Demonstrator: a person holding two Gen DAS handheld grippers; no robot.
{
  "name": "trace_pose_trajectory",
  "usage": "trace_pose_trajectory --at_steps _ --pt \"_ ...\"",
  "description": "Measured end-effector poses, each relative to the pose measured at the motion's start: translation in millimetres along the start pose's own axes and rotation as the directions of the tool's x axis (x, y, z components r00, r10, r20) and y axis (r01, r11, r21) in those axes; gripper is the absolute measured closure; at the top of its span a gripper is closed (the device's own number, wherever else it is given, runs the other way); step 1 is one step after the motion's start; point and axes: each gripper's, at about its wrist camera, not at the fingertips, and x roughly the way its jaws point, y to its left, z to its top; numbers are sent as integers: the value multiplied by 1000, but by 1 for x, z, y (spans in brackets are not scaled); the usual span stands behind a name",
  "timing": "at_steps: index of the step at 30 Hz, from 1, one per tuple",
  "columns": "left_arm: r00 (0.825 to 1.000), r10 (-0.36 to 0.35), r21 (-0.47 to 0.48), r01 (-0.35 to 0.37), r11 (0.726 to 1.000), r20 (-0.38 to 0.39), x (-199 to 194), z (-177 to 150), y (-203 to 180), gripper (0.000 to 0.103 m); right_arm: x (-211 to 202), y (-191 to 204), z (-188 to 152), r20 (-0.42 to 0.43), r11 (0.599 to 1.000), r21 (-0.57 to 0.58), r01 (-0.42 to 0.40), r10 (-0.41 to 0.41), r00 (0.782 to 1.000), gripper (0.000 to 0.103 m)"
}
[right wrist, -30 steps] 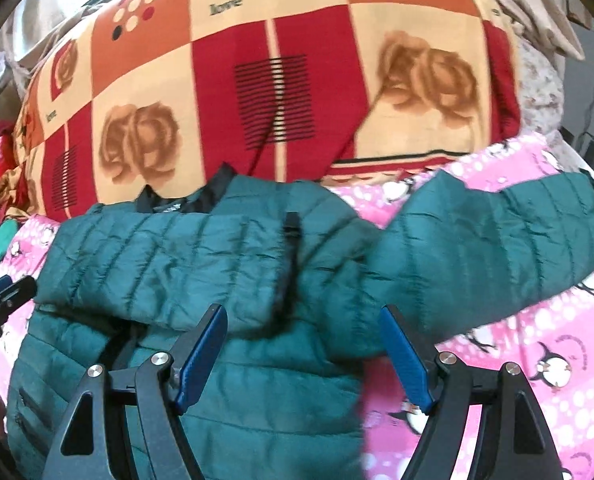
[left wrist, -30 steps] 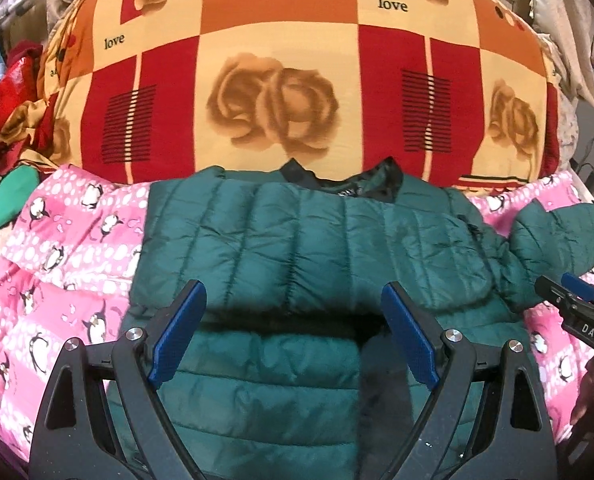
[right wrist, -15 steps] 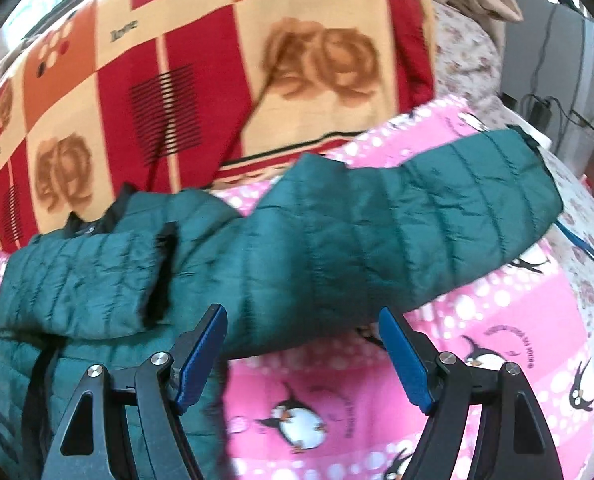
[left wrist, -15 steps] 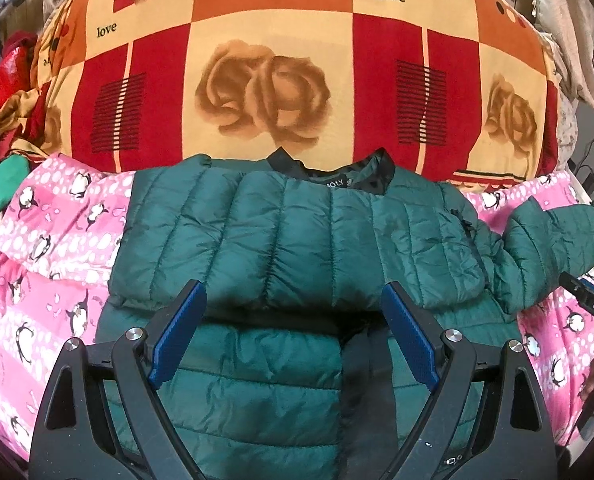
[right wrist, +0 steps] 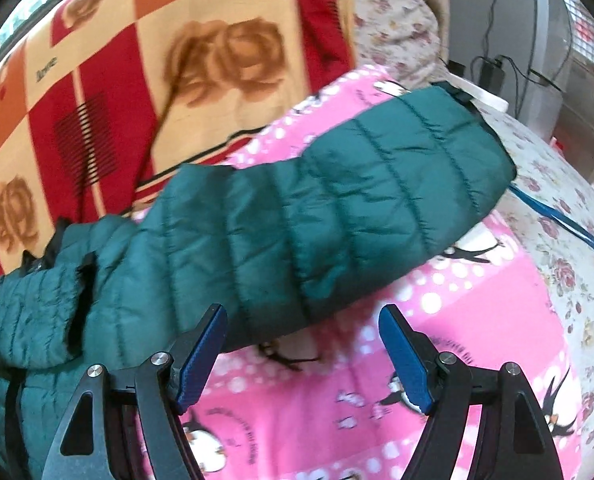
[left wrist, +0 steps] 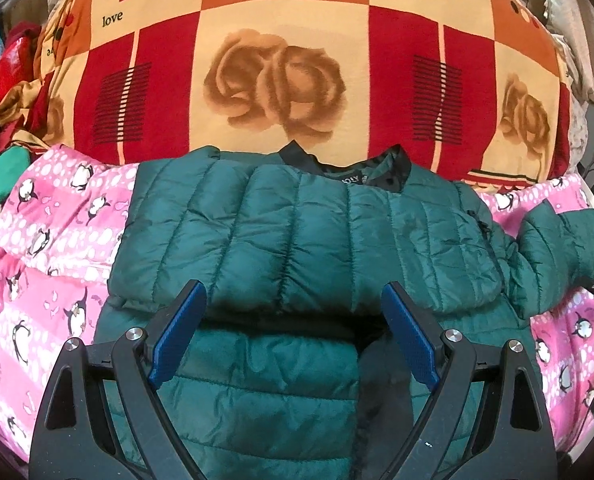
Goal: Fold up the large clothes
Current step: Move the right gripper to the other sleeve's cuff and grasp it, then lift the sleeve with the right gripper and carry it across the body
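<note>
A: Where is the green quilted puffer jacket (left wrist: 297,248) being kept?

B: It is being spread on the pink penguin-print bedsheet (left wrist: 45,264), with its black collar (left wrist: 381,168) being pointed toward the big rose-patterned blanket (left wrist: 281,80) that is being piled behind it. One sleeve is being laid folded across the chest (left wrist: 225,240), its lower edge crossing just ahead of the blue pads.

A: And the other sleeve?

B: The right sleeve (right wrist: 337,208) is being stretched out sideways over the pink sheet, its cuff (right wrist: 461,96) lying near the floral bedcover (right wrist: 569,240) at the bed's far side. A blue strap (right wrist: 565,224) is being seen just beyond the cuff.

A: How are the left tongs (left wrist: 295,336) being held?

B: They are being held spread wide above the jacket's body, with nothing being pinched between the blue pads (left wrist: 177,336).

A: And the right tongs (right wrist: 303,354)?

B: They are likewise being held wide apart, just below the outstretched sleeve, above the pink sheet. Nothing is being gripped; whether the left pad is touching the sleeve's lower edge cannot be told.
</note>
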Motion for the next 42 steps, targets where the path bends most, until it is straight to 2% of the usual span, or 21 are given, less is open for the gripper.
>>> trace_pose_trajectory --at_steps 12,20,26,33,34,35,36,37,39,42 --pt "1000 16 -35 -17 999 -24 18 3 17 14 17 -51 15 29 991 117 58 -62 998 27" --pt "999 26 -34 -27 999 -31 23 5 24 14 27 -74 35 81 979 196 59 -76 994 27" --pt "999 32 -40 -34 999 -27 25 9 28 14 43 -93 49 81 963 259 75 -99 992 27" --pt "999 47 -45 -48 998 -28 28 13 30 14 53 -104 61 111 949 313 42 -81 991 27" --pt "999 47 -45 -48 998 -28 28 13 30 14 53 -106 63 126 949 314 24 -67 990 38" --pt "998 49 -44 -50 998 -28 27 12 31 14 51 -106 64 143 950 311 4 -51 988 59" --pt "998 51 -43 -53 998 -29 28 12 32 14 47 -106 65 163 952 304 -17 -34 986 65" --pt "998 53 -44 -55 998 -31 28 11 32 14 41 -104 66 182 955 293 -46 -8 983 75" --pt "998 54 -49 -56 997 -31 27 11 34 14 30 -96 67 210 961 259 -95 40 977 83" --pt "999 47 -70 -48 996 -26 25 11 38 14 10 -81 64 242 963 209 -169 117 963 85"
